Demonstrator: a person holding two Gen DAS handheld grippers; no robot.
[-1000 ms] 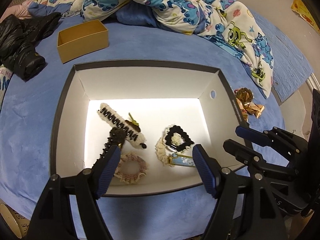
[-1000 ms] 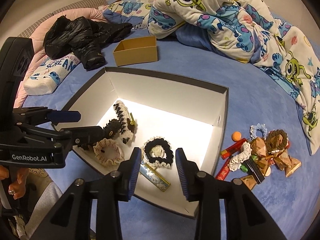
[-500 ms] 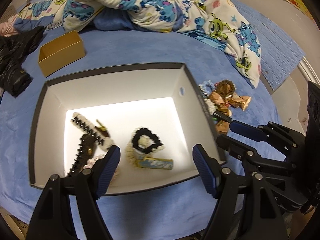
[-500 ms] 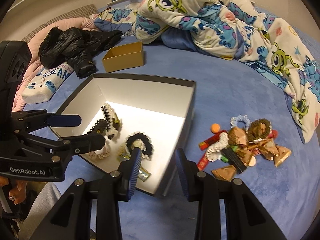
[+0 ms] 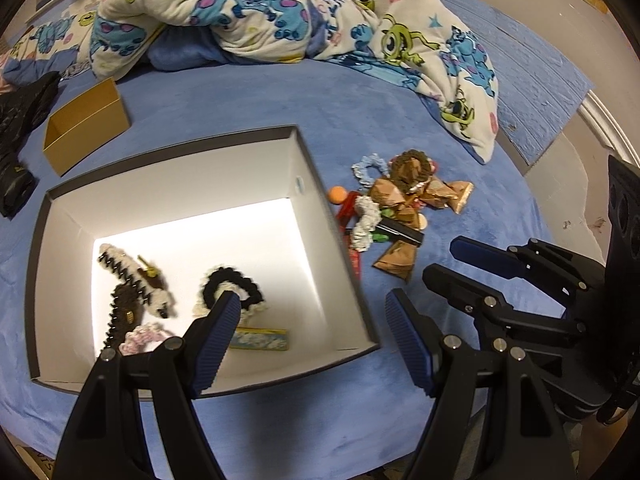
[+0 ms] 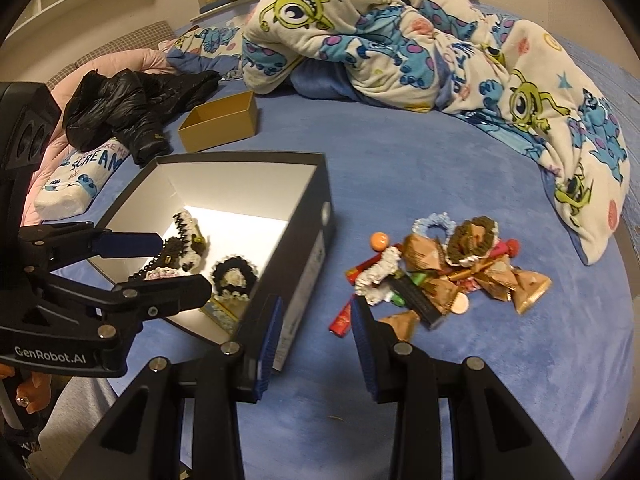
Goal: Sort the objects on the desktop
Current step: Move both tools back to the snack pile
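Observation:
A dark box with a white inside holds a black-and-cream scrunchie, zigzag hair clips, a pink scrunchie and a blue patterned clip. To its right on the blue bedspread lies a pile of brown triangular packets, scrunchies, red sticks and an orange ball. My left gripper is open and empty, astride the box's near right corner. Also open and empty, my right gripper hovers between the box and the pile, apart from both.
A small open gold box sits behind the dark box. A black jacket and a printed pillow lie at the left. A bunched monster-print blanket fills the back. The bed's edge runs along the right.
Both grippers have moved right: the box has slid left in both views and the pile now shows in full. Neither gripper's opening has changed.

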